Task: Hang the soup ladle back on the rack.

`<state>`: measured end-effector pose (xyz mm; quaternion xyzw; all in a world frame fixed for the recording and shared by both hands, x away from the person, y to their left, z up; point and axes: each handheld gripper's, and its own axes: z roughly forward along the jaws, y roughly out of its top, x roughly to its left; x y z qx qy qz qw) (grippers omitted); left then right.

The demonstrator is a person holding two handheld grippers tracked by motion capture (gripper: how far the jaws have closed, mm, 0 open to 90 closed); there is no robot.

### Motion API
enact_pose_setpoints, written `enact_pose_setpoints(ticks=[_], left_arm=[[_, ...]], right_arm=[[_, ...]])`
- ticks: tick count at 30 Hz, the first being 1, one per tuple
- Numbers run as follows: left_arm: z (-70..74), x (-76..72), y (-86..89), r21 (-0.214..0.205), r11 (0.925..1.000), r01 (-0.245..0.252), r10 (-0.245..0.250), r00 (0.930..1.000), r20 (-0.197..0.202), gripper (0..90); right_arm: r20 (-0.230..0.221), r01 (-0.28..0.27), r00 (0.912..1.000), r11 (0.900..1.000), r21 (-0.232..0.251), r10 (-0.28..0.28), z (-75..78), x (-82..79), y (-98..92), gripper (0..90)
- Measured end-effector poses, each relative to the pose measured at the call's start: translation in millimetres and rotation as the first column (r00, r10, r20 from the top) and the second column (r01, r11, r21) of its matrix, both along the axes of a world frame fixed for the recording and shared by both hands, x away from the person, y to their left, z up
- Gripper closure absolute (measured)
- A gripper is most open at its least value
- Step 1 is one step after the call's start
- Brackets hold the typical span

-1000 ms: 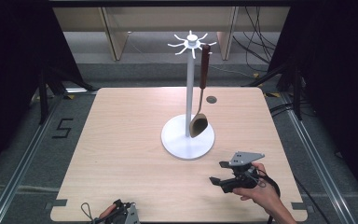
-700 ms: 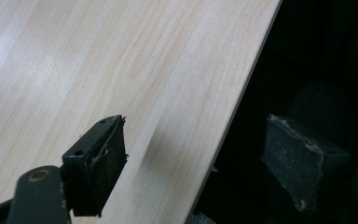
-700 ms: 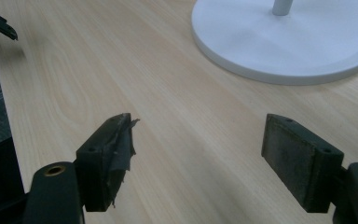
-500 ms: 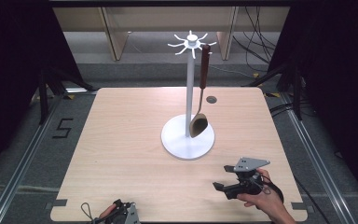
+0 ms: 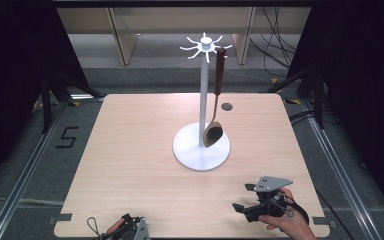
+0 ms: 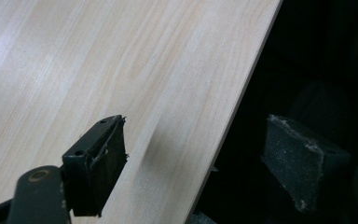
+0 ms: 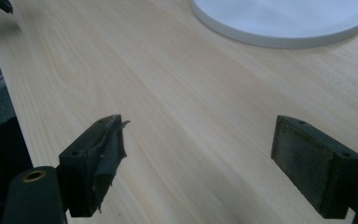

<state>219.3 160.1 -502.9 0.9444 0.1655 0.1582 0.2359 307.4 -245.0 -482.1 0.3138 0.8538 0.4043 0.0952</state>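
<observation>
From above my side, the high view looks forward and down; my two gripper views skim the tabletop (image 5: 130,150) close, sharing its wood.

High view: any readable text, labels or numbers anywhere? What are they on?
"5": dark marking on the grey floor left of the table.
No other text: none on the white stand, the hanging spoon or either gripper.
</observation>
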Motion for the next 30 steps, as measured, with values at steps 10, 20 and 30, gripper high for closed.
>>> enact_pose_setpoints(ticks=[10,20,30], left_arm=[[2.2,-0.2,1.3,0.016,0.9999,0.0,-0.001,1.0,0.008,20.4],[2.2,0.7,1.6,0.013,0.9999,0.007,-0.007,1.0,-0.001,20.4],[1.5,0.7,1.0,0.008,1.0,0.003,-0.003,1.0,0.0,20.4]], right_arm=[[0.0,0.021,0.9998,0.9993,-0.032,-0.021,-5.4,-19.0,-9.0,18.5],[0.015,0.021,0.9997,0.9975,-0.068,-0.02,-8.1,-33.6,-14.4,19.1],[-0.007,0.028,0.9996,0.9976,-0.063,-0.029,-8.9,-38.1,-17.1,18.9]])
